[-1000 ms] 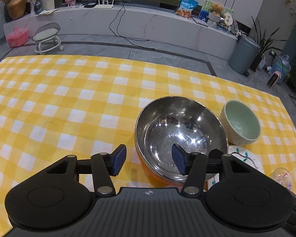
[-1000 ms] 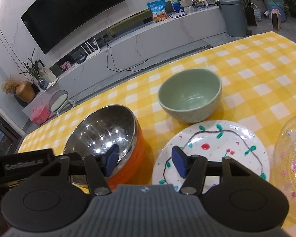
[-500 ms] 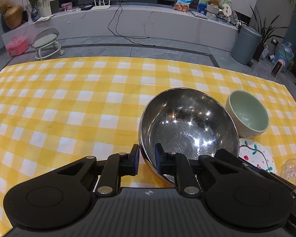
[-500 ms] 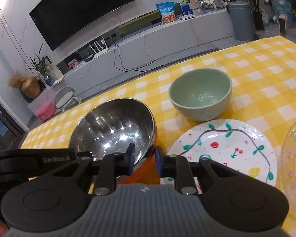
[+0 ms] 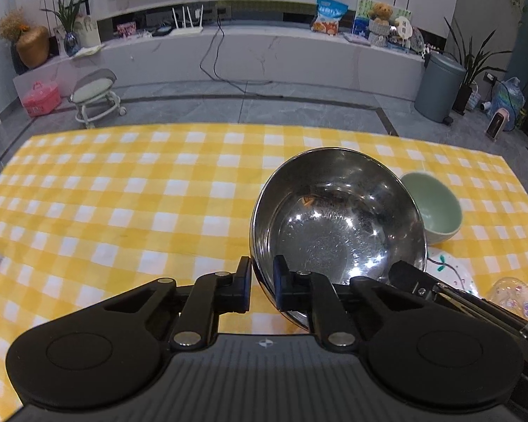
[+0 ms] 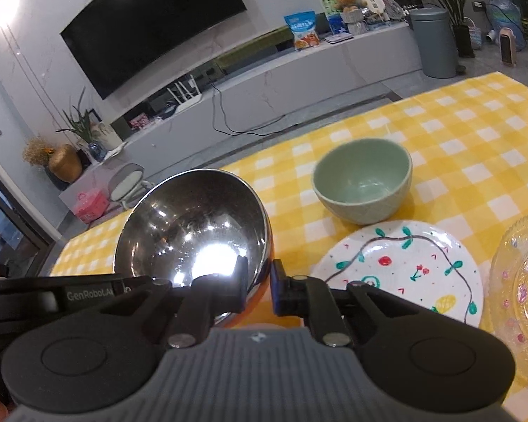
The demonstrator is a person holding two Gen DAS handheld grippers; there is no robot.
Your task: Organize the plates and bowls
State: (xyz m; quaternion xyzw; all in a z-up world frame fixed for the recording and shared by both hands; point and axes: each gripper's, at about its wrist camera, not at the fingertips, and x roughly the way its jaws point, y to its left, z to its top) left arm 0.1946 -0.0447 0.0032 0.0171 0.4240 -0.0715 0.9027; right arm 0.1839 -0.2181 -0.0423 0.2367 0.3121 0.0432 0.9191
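A large steel bowl (image 5: 338, 218) with an orange outside is held tilted above the yellow checked tablecloth (image 5: 123, 204). My left gripper (image 5: 262, 286) is shut on its near left rim. My right gripper (image 6: 258, 286) is shut on the rim of the same steel bowl (image 6: 193, 225) at its other side. A pale green bowl (image 6: 364, 183) stands upright behind a white painted plate (image 6: 404, 267). The green bowl also shows in the left wrist view (image 5: 434, 207), partly hidden by the steel bowl.
A clear patterned glass plate (image 6: 524, 281) lies at the right edge, next to the painted plate. The right gripper's body (image 5: 440, 292) shows beside the steel bowl. The tablecloth stretches left of the bowl. Beyond the table's far edge is floor with a stool (image 5: 95, 95).
Both grippers closed on the steel bowl's rim, one on each side, and lifted it off the tablecloth, tilting it.
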